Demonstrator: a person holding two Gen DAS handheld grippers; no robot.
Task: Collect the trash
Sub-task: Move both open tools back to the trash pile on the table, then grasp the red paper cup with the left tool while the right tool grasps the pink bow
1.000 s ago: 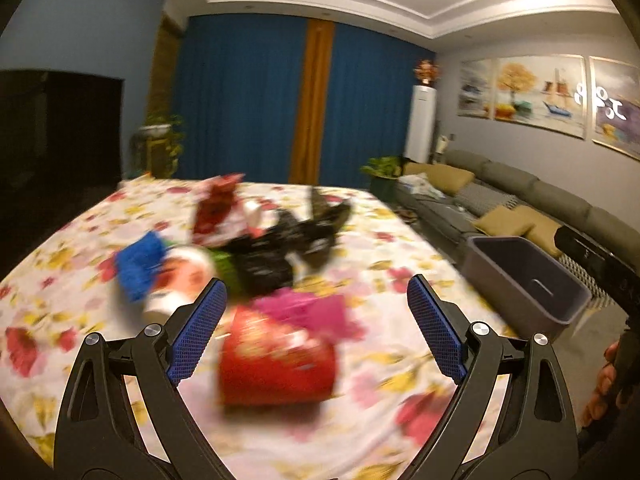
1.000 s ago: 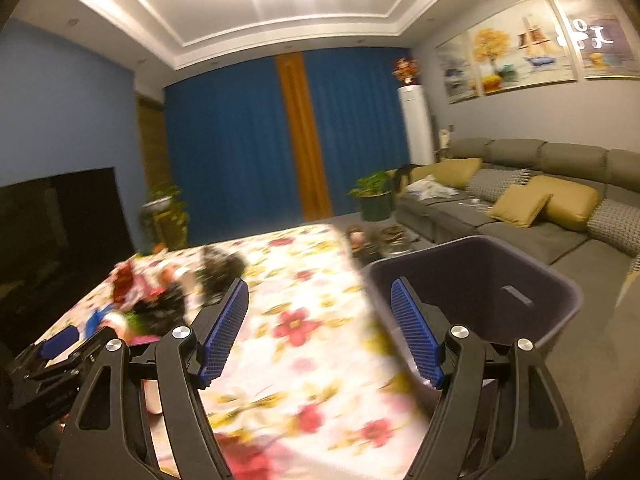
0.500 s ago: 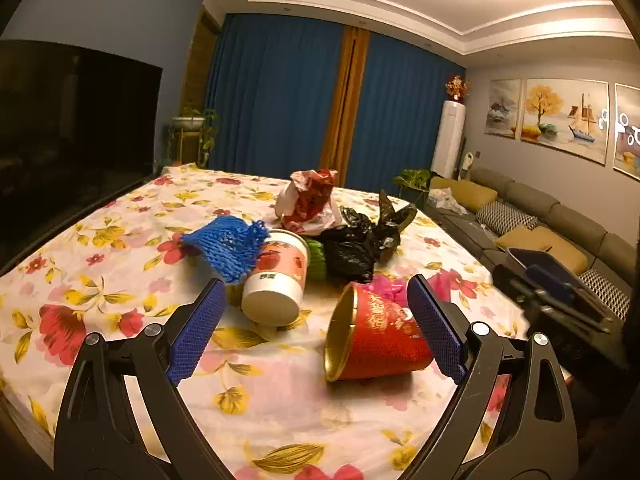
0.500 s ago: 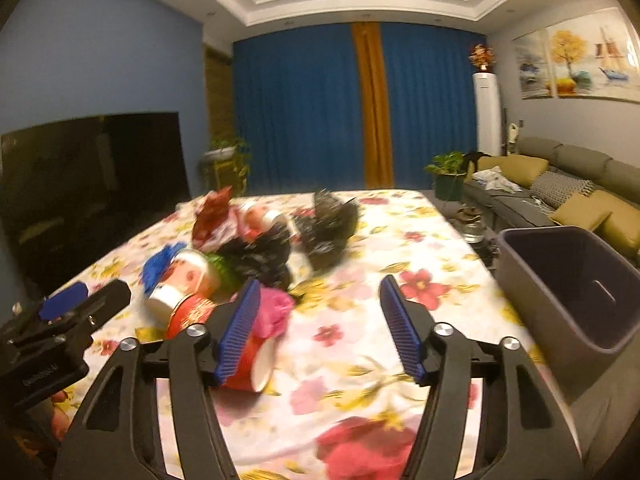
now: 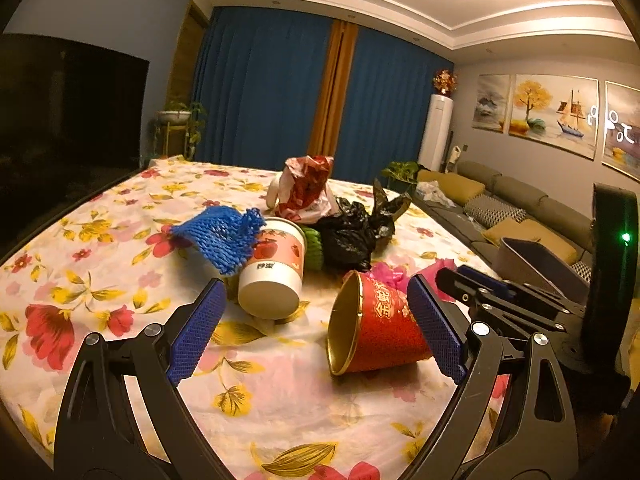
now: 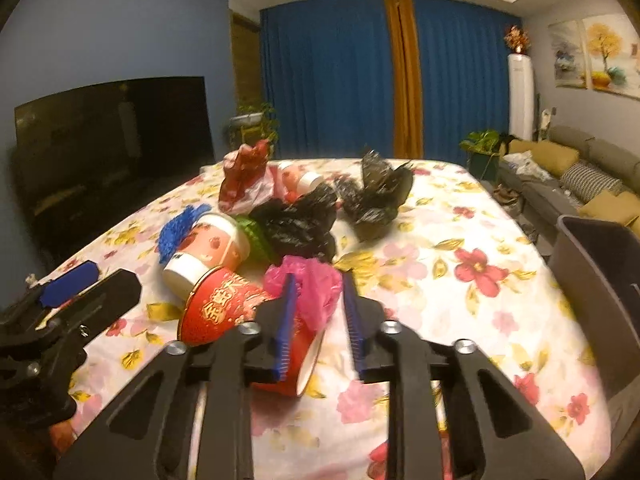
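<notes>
Over flowered tablecloth (image 6: 460, 248), right hand-held gripper (image 6: 320, 312) closing around pink bag (image 6: 316, 280).

I'm in a home living room: a long grey sofa (image 5: 520, 208) with yellow cushions runs along the wall, framed paintings (image 5: 552, 114) above it, blue curtains (image 5: 272, 92) beyond its far end, and a dark television (image 6: 116, 136) opposite it.

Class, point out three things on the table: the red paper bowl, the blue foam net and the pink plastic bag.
red paper bowl (image 5: 380, 332), left wrist view, printed side wall
blue foam net (image 5: 220, 236), left wrist view, mesh middle
pink plastic bag (image 6: 316, 280), right wrist view, crumpled middle
</notes>
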